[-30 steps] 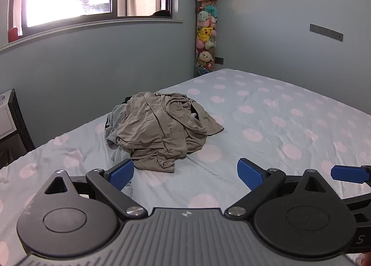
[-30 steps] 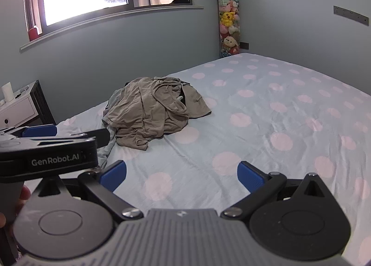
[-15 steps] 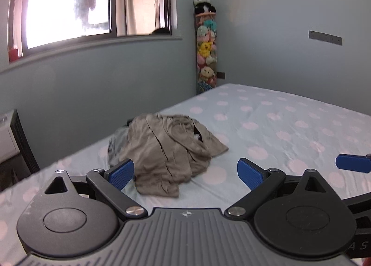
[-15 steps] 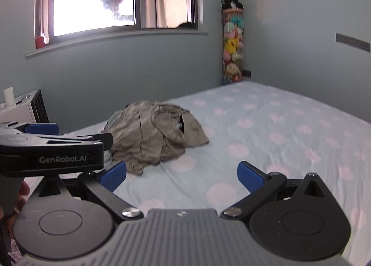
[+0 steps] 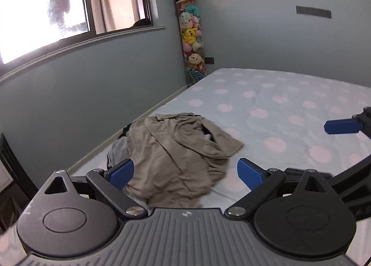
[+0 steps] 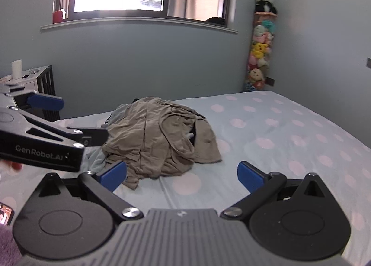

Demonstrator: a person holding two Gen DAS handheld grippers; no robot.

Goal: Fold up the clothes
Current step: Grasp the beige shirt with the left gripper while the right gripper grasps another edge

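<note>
Presently, in the left wrist view, the left gripper [image 5: 185, 173] has its blue-padded jaws spread wide and empty, above the near edge of the crumpled taupe fabric garment heap [image 5: 178, 154], which lies centre-left of frame on the pale blue bedsheet with pink polka dots [image 5: 273, 112]. In the right wrist view, the right gripper [image 6: 182, 174] is likewise spread and empty, with the heap at centre frame beyond it. Judgement: the approach step is in hand, nothing grasped. Next move calls for pinching one garment's edge and lifting it clear.
</note>
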